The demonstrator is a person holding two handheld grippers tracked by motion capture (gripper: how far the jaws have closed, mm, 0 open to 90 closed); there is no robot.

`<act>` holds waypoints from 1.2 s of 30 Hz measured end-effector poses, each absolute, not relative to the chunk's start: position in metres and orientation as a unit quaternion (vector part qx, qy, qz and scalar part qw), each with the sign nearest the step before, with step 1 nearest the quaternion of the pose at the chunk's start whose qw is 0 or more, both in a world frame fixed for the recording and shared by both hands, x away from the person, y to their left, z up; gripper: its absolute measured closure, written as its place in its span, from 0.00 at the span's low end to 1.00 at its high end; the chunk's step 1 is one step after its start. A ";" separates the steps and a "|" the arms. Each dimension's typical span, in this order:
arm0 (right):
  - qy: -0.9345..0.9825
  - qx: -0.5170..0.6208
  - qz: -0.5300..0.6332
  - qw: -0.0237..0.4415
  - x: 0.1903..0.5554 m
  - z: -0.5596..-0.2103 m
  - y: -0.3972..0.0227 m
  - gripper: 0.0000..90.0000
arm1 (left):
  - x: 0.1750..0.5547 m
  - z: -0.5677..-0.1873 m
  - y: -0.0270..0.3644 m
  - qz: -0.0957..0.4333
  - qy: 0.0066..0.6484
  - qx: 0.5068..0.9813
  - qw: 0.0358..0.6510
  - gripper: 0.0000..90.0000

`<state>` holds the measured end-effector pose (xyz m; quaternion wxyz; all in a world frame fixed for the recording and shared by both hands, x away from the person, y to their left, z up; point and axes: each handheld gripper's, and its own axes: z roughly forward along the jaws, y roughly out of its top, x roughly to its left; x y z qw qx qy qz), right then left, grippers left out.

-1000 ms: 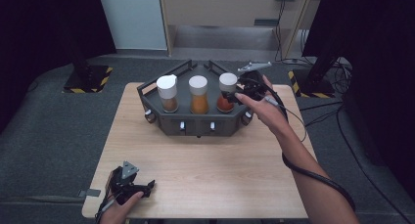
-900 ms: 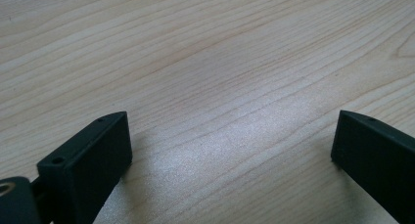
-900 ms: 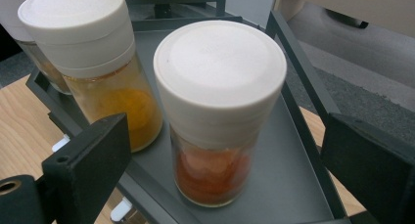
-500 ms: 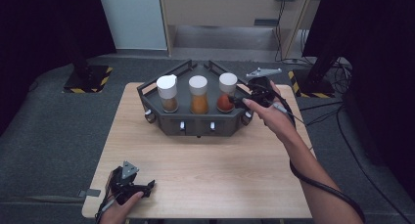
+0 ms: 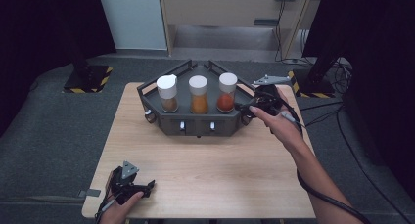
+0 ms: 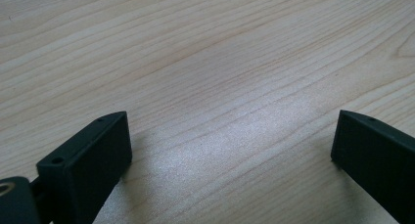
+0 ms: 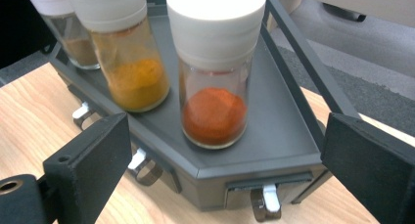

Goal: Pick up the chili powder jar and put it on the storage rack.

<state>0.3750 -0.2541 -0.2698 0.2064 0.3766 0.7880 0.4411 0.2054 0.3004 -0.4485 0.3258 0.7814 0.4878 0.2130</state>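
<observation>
Right gripper view had the red spice jar [image 7: 214,72] dead ahead of my right claw [image 7: 220,170], upright on the gray tray [image 7: 274,136], jaws wide apart and empty; my left claw [image 5: 128,184], also open, sat far off over bare table [image 5: 220,180].

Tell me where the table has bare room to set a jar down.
Free: the wide wood of the table between the dark rack and the near edge, bordered by the left tool and the right forearm. Also the strip left of the rack. Crowded: the rack's right end, where the right tool faces the red-spice jar.
</observation>
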 end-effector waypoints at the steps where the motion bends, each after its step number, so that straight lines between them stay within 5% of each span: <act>1: 0.789 0.377 0.439 0.207 0.373 -0.270 -0.254 0.06 | 0.205 -0.448 0.300 0.213 0.488 0.781 0.326 0.00; 36: 0.787 0.402 0.431 0.182 0.330 -0.322 -0.272 0.06 | 0.205 -0.449 0.300 0.213 0.488 0.781 0.326 0.00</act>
